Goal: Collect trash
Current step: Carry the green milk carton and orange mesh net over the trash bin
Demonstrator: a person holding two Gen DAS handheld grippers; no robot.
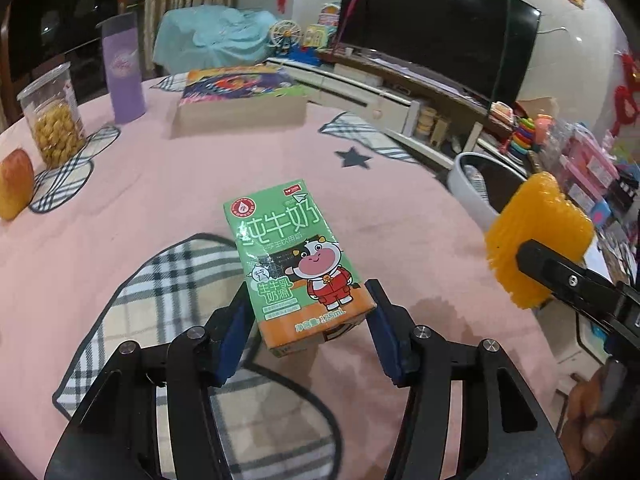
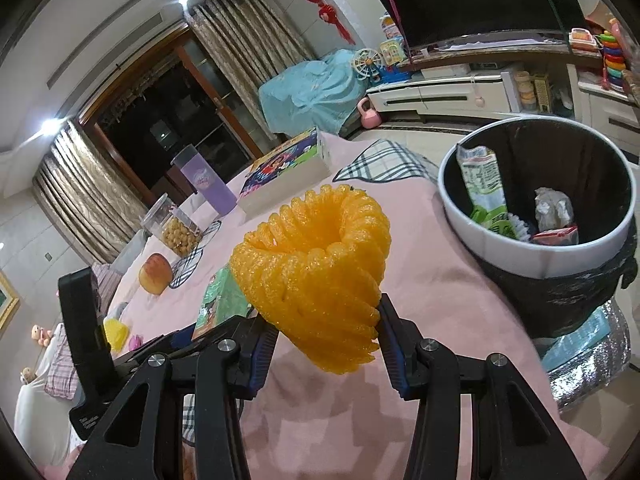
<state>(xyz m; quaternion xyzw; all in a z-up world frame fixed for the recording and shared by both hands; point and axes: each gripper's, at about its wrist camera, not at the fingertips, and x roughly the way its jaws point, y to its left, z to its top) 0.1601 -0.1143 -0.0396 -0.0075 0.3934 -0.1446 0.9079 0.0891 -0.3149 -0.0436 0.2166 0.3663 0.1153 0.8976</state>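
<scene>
1. The round table under a pink cloth with plaid patches [image 1: 168, 184] carried everything I worked on, and it filled most of both wrist views.
2. The white-rimmed trash bin with a black liner [image 2: 532, 250] stood just beyond the table's edge, on my right side; a crumpled green-and-white wrapper [image 2: 482, 184], a grey wad of paper and a small red packet lay inside it.
3. My right gripper [image 2: 326, 344] was pinching the orange foam fruit net [image 2: 316, 272]: both blue pads pressed into its lower end, and the net stood up from the fingers above the cloth, near the bin but not over it.
4. My left gripper [image 1: 306, 332] was spread wide, one blue pad on each side of the near end of the green and orange milk carton with a cartoon cow [image 1: 294, 260]. The left pad sat right against the carton's edge; a gap showed at the right pad.
5. That carton lay flat on the cloth near the middle of the table, partly over a plaid patch.
6. Farther back stood a thick colourful book [image 1: 240, 100], a purple tumbler [image 1: 124, 68] and a clear jar of yellow snacks [image 1: 54, 120].
</scene>
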